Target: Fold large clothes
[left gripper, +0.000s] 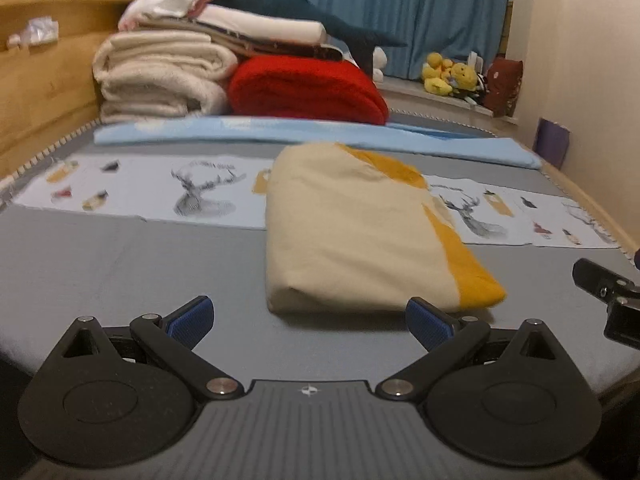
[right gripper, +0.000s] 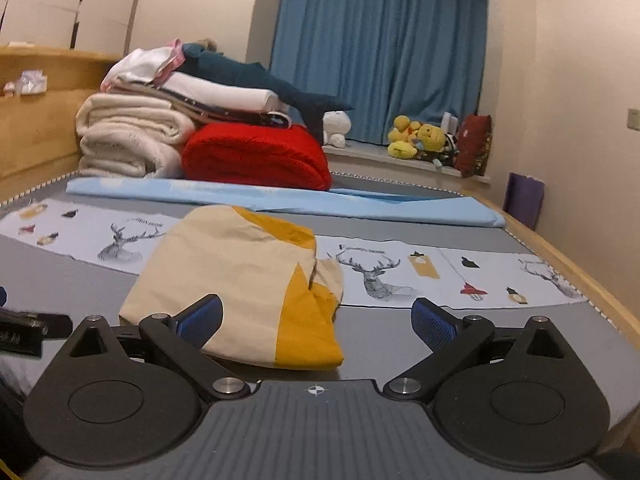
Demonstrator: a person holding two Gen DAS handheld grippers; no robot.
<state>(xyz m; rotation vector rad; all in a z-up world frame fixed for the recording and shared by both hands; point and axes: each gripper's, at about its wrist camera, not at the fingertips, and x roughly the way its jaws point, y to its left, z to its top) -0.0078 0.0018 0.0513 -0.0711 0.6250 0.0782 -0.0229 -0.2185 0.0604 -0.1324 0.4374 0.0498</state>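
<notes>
My left tool (left gripper: pixel 310 322) hangs low over the grey bed (left gripper: pixel 132 264) with its two blue pads (left gripper: pixel 191 317) spread wide and nothing between them. My right tool (right gripper: pixel 316 322) is the same: fingers wide apart, gripping nothing.

The garment (left gripper: pixel 352 236) I am working on, cream with mustard-yellow panels, lies folded into a thick packet on the bed. In the left view its near edge sits just beyond my spread fingers, closer to the right pad than to the left one. In the right view the garment (right gripper: pixel 236 276) lies ahead and to the left, and its near corner is partly hidden behind my left-hand pad (right gripper: pixel 200 320); I cannot tell whether that pad touches the cloth. Its far end overlaps a pale printed strip (left gripper: pixel 132 196) with deer heads that runs across the bed.

Beyond that strip lies a light blue sheet (left gripper: pixel 304 130), also stretched across the bed. Behind it, against the wooden headboard (left gripper: pixel 44 92), stands a stack of folded bedding: a cream blanket (left gripper: pixel 160 76) beside a red blanket (left gripper: pixel 308 90), with white and dark teal things piled on top. A blue curtain (right gripper: pixel 380 48) hangs at the back, and yellow soft toys (right gripper: pixel 420 138) sit on the window ledge beneath it.

My right tool (left gripper: pixel 608 300) shows at the right edge of the left view, near the bed's side.
</notes>
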